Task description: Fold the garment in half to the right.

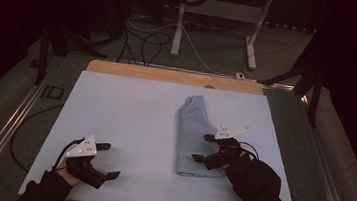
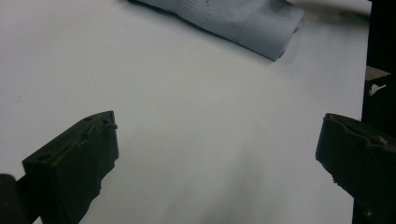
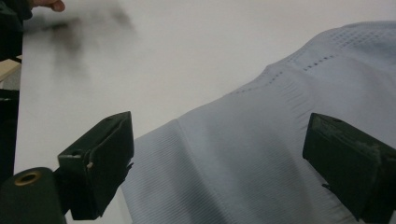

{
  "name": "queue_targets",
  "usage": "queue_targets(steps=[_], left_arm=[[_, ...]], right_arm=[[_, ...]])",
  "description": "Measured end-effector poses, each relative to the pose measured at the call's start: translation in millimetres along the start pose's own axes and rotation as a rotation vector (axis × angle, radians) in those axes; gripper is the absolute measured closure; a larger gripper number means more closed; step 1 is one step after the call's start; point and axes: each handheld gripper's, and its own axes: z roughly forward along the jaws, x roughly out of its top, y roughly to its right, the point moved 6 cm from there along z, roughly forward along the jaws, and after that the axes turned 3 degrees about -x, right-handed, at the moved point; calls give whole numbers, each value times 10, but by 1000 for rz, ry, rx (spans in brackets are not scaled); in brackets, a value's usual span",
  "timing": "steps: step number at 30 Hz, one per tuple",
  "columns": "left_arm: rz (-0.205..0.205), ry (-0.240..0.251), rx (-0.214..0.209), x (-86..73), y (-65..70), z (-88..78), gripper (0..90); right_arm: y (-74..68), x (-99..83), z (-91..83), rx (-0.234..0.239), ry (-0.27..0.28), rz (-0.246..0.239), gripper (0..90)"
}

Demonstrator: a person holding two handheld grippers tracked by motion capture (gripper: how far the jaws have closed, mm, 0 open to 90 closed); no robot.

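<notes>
A light blue garment (image 1: pixel 192 132), folded into a long narrow strip, lies right of centre on the white sheet (image 1: pixel 124 115) that covers the table. My right gripper (image 1: pixel 200 147) hovers at the strip's near right part with its jaws wide apart. In the right gripper view the ribbed cloth (image 3: pixel 261 140) lies between and below the two pads, and neither pad presses on it. My left gripper (image 1: pixel 112 161) rests at the near left of the sheet, open, with bare sheet between its jaws (image 2: pixel 219 135). The garment's ribbed end (image 2: pixel 243 21) shows far off in the left gripper view.
A strip of wooden table top (image 1: pixel 169 75) shows beyond the sheet's far edge. Metal rails (image 1: pixel 13 118) run along the table's left side. On the dark floor behind are cables (image 1: pixel 147 39) and a white desk frame (image 1: pixel 179 25).
</notes>
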Motion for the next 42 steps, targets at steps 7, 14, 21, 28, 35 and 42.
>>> queue_targets(steps=[7, 14, 21, 28, 35, 42], left_arm=[[1, 0, 0, -5, 2, -3, 7], [4, 1, -1, 6, 8, -5, 7], [5, -1, 0, 10, 6, -7, 6], [-3, 11, 2, 17, -7, -22, 7], [-4, 10, 7, 15, -6, -19, 6], [1, 7, 8, 15, -2, -19, 7]], right_arm=[[42, 19, -44, -20, 5, -2, 89], [106, 63, -174, -53, 18, 20, 89], [207, 10, -326, -113, 28, 36, 89], [241, -111, -424, -144, 46, 65, 89], [281, -306, -505, -166, 55, 105, 90], [281, -487, -536, -175, 47, 113, 90]])
